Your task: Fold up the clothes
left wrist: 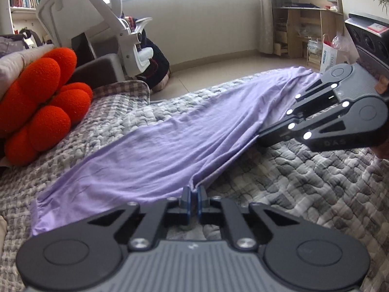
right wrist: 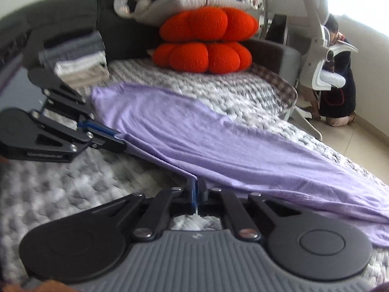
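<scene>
Quilted grey bedspread (left wrist: 304, 175), lower frame: we pinch the soft, light lilac garment (left wrist: 170, 146) at its near hem, left gripper (left wrist: 193, 194) and right gripper (right wrist: 196, 189) both clamped on cloth

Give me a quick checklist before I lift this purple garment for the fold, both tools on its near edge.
1. Left tool shut on the purple garment edge: ok.
2. Right tool shut on the same edge: ok.
3. Edge between the two tools lifted off the grey quilt and taut: ok.
4. Far side of the garment lying flat on the quilt: ok, a few soft wrinkles.
5. Orange cushions apart from the garment: ok.
6. How many fabric layers each tool holds: cannot tell.
</scene>
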The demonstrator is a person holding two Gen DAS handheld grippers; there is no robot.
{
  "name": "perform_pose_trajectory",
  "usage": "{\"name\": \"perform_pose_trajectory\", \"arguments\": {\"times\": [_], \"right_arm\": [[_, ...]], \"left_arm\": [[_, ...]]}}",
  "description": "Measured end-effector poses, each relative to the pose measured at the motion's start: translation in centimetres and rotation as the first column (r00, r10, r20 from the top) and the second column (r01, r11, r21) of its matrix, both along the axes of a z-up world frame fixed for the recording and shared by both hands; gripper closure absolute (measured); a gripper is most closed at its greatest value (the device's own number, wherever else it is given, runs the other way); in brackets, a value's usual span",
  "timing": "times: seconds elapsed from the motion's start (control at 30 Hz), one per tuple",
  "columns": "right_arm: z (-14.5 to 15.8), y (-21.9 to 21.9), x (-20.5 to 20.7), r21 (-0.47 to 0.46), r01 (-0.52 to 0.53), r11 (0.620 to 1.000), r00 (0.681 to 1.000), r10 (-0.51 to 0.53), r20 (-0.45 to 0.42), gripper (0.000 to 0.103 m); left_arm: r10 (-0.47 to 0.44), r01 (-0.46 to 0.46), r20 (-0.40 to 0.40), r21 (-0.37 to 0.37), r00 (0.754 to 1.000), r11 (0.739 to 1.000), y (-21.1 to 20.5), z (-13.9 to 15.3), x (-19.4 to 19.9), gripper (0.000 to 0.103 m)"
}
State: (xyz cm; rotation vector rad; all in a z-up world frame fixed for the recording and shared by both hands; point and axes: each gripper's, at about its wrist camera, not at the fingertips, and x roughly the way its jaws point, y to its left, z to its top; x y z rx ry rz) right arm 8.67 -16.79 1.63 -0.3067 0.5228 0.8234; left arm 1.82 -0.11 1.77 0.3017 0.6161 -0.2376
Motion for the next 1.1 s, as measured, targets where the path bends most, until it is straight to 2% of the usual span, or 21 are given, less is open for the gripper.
{"name": "perform_pose_trajectory", "arguments": {"times": [0.13,0.27,0.3,0.37,0.47,0.53,0.67,0.77,0.87,0.97,1.07,1.1], "right_arm": [[0.5,-0.5,-0.9,0.017,-0.007,1.000,1.000,0.007,0.003,0.101],[0.5,-0.4,-2.1,0.039,-0.060,0.997,0.998,0.061,-0.022,0.102],[0.4,-0.3,-2.2,0.030,-0.060,0.998,0.998,0.061,-0.025,0.102],[-0.2,0.1,-1.9,0.001,-0.024,1.000,0.999,0.025,-0.034,0.102],[-0.5,-0.9,-1.3,0.040,0.027,0.999,0.998,-0.024,-0.064,0.102],[-0.1,-2.2,-0.9,0.080,0.084,0.993,0.995,-0.079,-0.066,0.093],[0.7,-6.3,1.2,0.163,0.282,0.945,0.957,-0.267,-0.111,0.091],[0.9,-11.2,4.0,0.242,0.512,0.824,0.856,-0.468,-0.218,0.080],[1.1,-16.1,7.2,0.296,0.672,0.679,0.738,-0.580,-0.345,0.072],[1.0,-20.4,10.1,0.320,0.761,0.564,0.648,-0.630,-0.428,0.063],[0.4,-24.5,12.1,0.295,0.861,0.414,0.508,-0.701,-0.501,0.063],[0.2,-25.5,12.6,0.280,0.882,0.379,0.471,-0.720,-0.510,0.063]], "left_arm": [[-0.045,0.045,0.029,-0.010,0.999,0.999,0.0,0.8,-2.2,0.099],[-0.049,0.049,0.018,-0.027,0.999,0.998,0.7,0.9,-3.0,0.099],[-0.048,0.048,0.008,-0.039,0.999,0.998,0.9,0.8,-3.0,0.103],[-0.055,0.055,-0.016,-0.037,0.998,0.998,0.9,0.2,-2.9,0.103],[-0.051,0.050,-0.034,-0.025,0.998,0.998,0.9,-0.3,-2.8,0.103],[-0.052,0.051,-0.029,-0.039,0.998,0.998,1.2,0.0,-2.9,0.103],[-0.052,0.049,-0.028,-0.093,0.998,0.994,1.8,0.6,-2.5,0.101],[-0.050,0.046,-0.031,-0.111,0.998,0.993,1.6,0.6,-1.7,0.101],[-0.066,0.062,-0.028,-0.128,0.997,0.990,1.1,0.6,-1.0,0.099],[-0.077,0.071,-0.049,-0.111,0.996,0.991,0.6,-0.1,0.0,0.099],[-0.080,0.072,-0.069,-0.113,0.994,0.991,0.6,-0.6,0.8,0.099],[-0.084,0.075,-0.073,-0.117,0.994,0.990,0.7,-0.7,0.9,0.099]]}}
